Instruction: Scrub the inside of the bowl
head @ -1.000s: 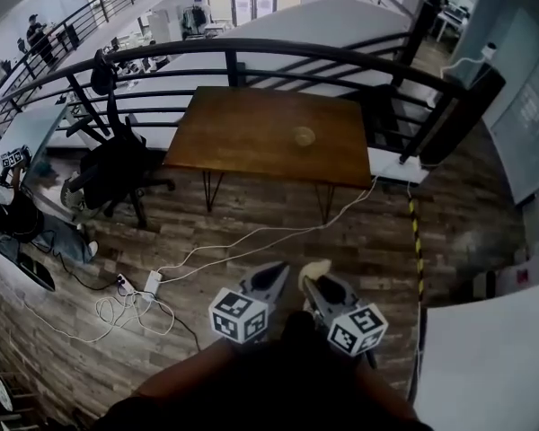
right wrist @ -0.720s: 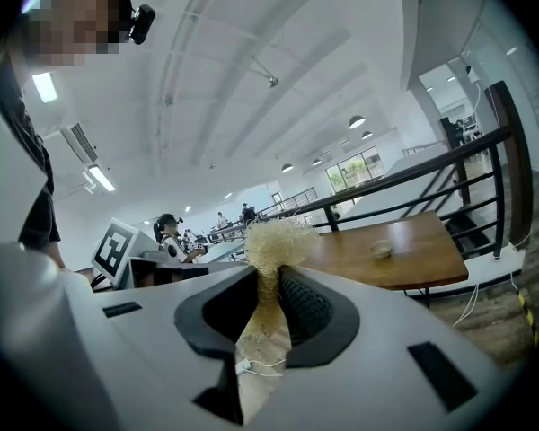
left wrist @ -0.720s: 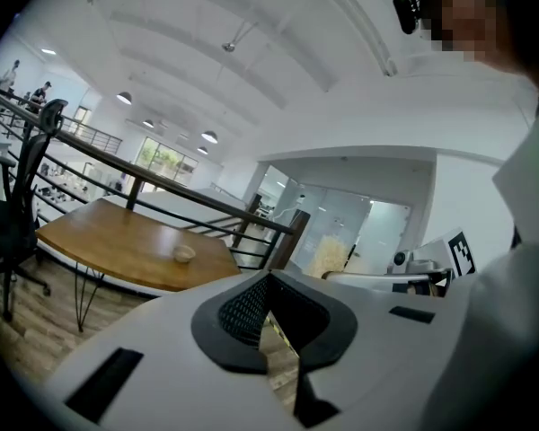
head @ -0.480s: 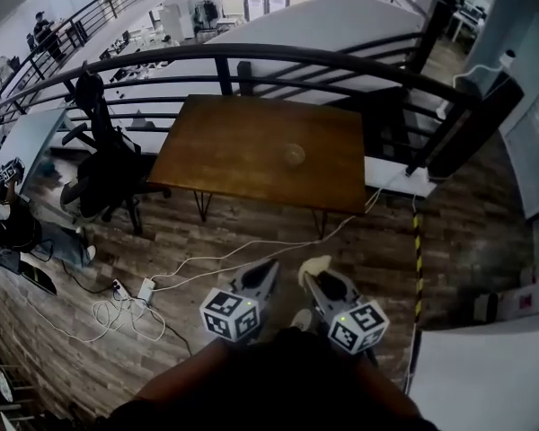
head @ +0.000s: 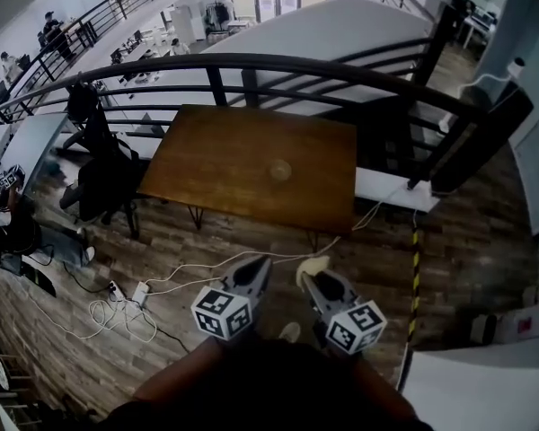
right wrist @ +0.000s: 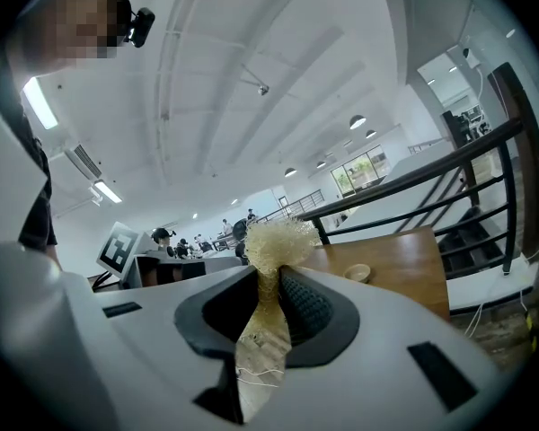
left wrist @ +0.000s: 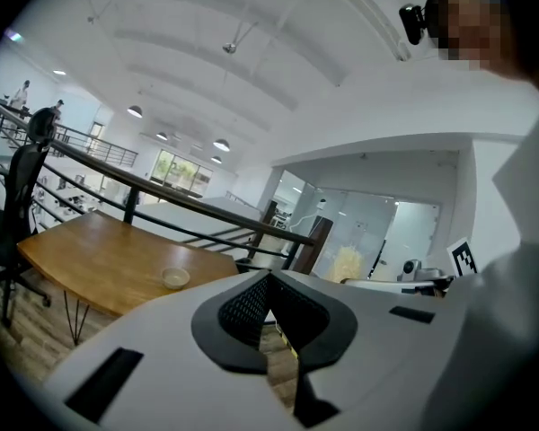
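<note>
The bowl [head: 279, 171] stands alone near the middle of the wooden worktop [head: 216, 151], well ahead of both hand-held grippers, so the scrubbing seems not yet begun. The right hand-held gripper [head: 311, 277] pinches a pale fibrous scrubber [right wrist: 275, 239] by its narrow end. The bushy head sticks out in front of the jaws, probably so that it can enter the bowl before the jaws do. Just beside it, the left hand-held gripper [head: 260, 268] has its jaws pressed together with nothing between them, and it is likely kept free to steady the bowl. Between the grippers and the near edge of the worktop lies open floor [head: 377, 250], with white cables [head: 207, 260] ahead and to the left. A dark railing [head: 341, 65] runs beyond the far edge, and an office chair [head: 103, 173] stands ahead, far to the left. The near side looks free for approach, and bare wood surrounds the bowl on all sides.
</note>
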Demonstrator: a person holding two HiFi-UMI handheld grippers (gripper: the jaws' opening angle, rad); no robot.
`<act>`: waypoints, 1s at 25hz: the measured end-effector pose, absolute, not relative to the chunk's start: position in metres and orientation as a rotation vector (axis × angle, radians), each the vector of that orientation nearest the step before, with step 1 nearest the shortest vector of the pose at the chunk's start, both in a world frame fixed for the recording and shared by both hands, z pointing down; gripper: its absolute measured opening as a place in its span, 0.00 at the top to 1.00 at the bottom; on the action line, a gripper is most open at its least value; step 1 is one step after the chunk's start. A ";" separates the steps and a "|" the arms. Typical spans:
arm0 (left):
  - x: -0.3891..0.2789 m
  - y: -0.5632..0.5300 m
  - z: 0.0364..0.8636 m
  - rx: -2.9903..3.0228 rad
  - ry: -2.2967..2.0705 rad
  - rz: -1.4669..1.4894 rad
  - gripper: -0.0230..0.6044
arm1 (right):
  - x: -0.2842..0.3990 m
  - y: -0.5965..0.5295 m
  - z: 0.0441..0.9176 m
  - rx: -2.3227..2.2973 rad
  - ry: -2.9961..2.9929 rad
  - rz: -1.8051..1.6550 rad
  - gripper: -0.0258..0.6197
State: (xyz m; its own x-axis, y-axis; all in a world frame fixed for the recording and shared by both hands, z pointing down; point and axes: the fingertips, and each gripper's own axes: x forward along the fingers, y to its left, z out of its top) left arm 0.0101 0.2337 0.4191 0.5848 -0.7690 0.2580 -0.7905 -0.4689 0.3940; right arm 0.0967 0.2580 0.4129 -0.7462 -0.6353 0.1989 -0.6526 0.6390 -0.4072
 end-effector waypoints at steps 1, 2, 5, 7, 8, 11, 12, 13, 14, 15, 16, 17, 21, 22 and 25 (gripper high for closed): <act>0.013 0.230 0.418 2.343 -1.249 0.063 0.97 | 0.099 0.254 0.414 1.098 -2.813 0.728 0.84; 0.015 0.226 0.417 2.346 -1.254 0.064 0.97 | 0.101 0.249 0.415 1.091 -2.815 0.733 0.84; 0.019 0.214 0.420 2.349 -1.260 0.067 0.97 | 0.102 0.233 0.416 1.089 -2.821 0.741 0.84; 0.021 0.207 0.422 2.352 -1.252 0.071 0.97 | 0.104 0.226 0.415 1.099 -2.819 0.731 0.84; 0.022 0.202 0.421 2.357 -1.247 0.068 0.97 | 0.105 0.222 0.414 1.106 -2.816 0.723 0.84; 0.023 0.183 0.419 2.370 -1.227 0.055 0.97 | 0.109 0.203 0.413 1.140 -2.805 0.720 0.84; 0.023 0.175 0.419 2.375 -1.219 0.051 0.97 | 0.108 0.197 0.413 1.150 -2.801 0.721 0.84; 0.022 0.168 0.419 2.380 -1.211 0.047 0.97 | 0.107 0.191 0.413 1.159 -2.797 0.717 0.84; 0.021 0.160 0.419 2.387 -1.202 0.044 0.97 | 0.104 0.185 0.412 1.165 -2.794 0.709 0.84; 0.019 0.153 0.418 2.393 -1.194 0.041 0.97 | 0.102 0.179 0.410 1.172 -2.792 0.699 0.84; 0.016 0.145 0.418 2.400 -1.184 0.040 0.97 | 0.098 0.172 0.409 1.181 -2.789 0.693 0.84; 0.013 0.137 0.417 2.407 -1.175 0.042 0.97 | 0.095 0.165 0.408 1.193 -2.786 0.690 0.84; -0.008 0.102 0.412 2.445 -1.138 0.056 0.97 | 0.077 0.132 0.401 1.249 -2.768 0.672 0.84; -0.013 0.092 0.408 2.456 -1.132 0.053 0.97 | 0.071 0.124 0.398 1.263 -2.767 0.663 0.84; -0.032 0.066 0.398 2.488 -1.111 0.045 0.97 | 0.050 0.100 0.388 1.297 -2.766 0.637 0.84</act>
